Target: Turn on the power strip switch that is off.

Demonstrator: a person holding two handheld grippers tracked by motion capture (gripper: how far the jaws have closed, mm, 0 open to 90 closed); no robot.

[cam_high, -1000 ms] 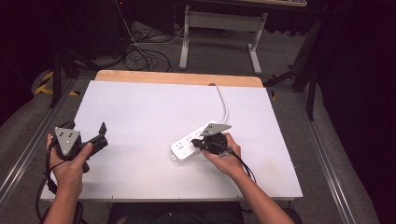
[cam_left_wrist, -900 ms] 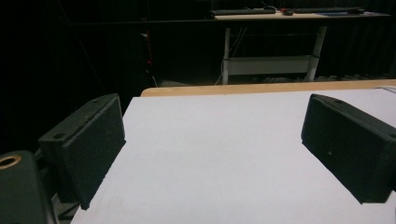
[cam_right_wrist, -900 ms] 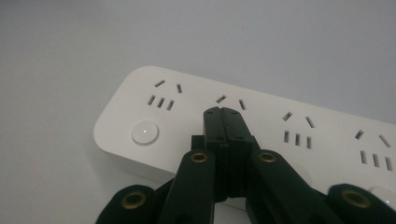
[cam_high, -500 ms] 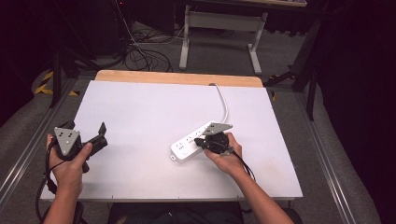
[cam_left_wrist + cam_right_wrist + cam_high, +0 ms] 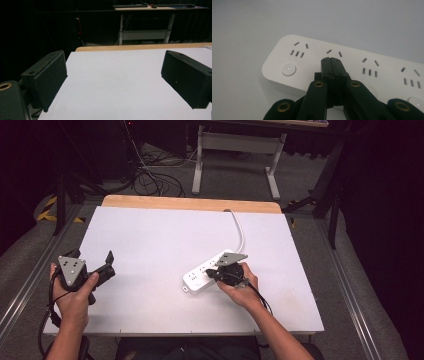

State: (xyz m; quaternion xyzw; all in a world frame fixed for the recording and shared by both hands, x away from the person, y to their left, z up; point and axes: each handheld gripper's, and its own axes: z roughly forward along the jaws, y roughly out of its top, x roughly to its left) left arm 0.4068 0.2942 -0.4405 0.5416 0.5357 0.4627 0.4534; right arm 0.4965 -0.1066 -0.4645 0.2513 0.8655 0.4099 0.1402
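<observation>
Power strip [image 5: 207, 272] lies flat right of table centre, under the right gripper [image 5: 220, 272], whose jaws are pressed together, tips over the strip's top by the second socket [image 5: 334, 52], nothing pinched; contact unclear. Left gripper [image 5: 100, 270] near the left edge, jaws spread wide, empty. Strip looks a rigid, light, smooth plastic bar, likely to slide; grip across its narrow sides. Its stiff cord [image 5: 240, 227] runs to the table's [image 5: 150, 235] far edge and may tug back.

A white power strip [image 5: 206, 275] lies flat and slanted on my table [image 5: 150, 245], right of centre. It has several sockets, round buttons, and a white cord [image 5: 240, 227] running to the far edge.
</observation>
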